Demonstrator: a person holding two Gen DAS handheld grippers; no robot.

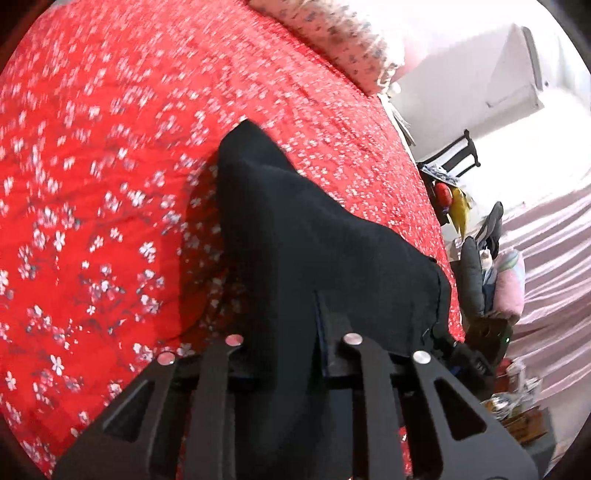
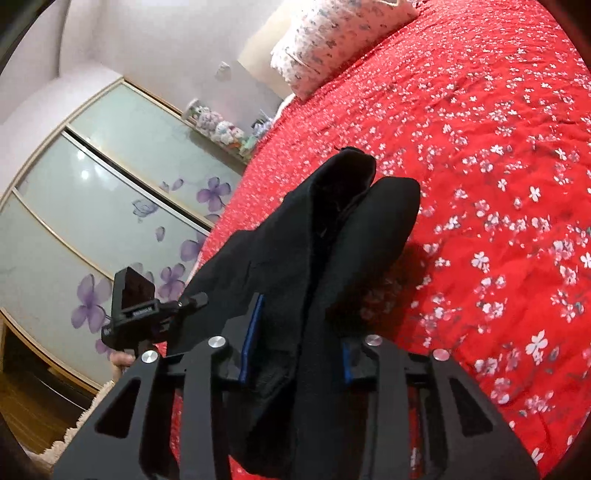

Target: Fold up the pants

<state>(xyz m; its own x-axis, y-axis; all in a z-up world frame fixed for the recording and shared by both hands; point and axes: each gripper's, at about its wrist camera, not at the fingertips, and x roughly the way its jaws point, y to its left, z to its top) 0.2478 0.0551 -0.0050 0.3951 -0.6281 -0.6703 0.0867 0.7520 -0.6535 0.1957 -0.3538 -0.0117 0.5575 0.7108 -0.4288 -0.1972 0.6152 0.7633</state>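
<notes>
Left gripper (image 1: 295,354) clamped on pants (image 1: 295,240), dark cloth draped over and ahead of the fingers, hanging above the red bedspread (image 1: 110,184). Right gripper (image 2: 295,350) likewise pinched on pants (image 2: 332,236), bunched, long axis running forward away from the fingers toward the pillow (image 2: 332,33). Both equally near; next move probably lowering the fold forward onto the bedspread.

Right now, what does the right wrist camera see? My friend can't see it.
The right gripper is shut on black pants, holding them up over a red flowery bedspread. A pillow lies beyond, and a flower-painted wardrobe stands left.
</notes>
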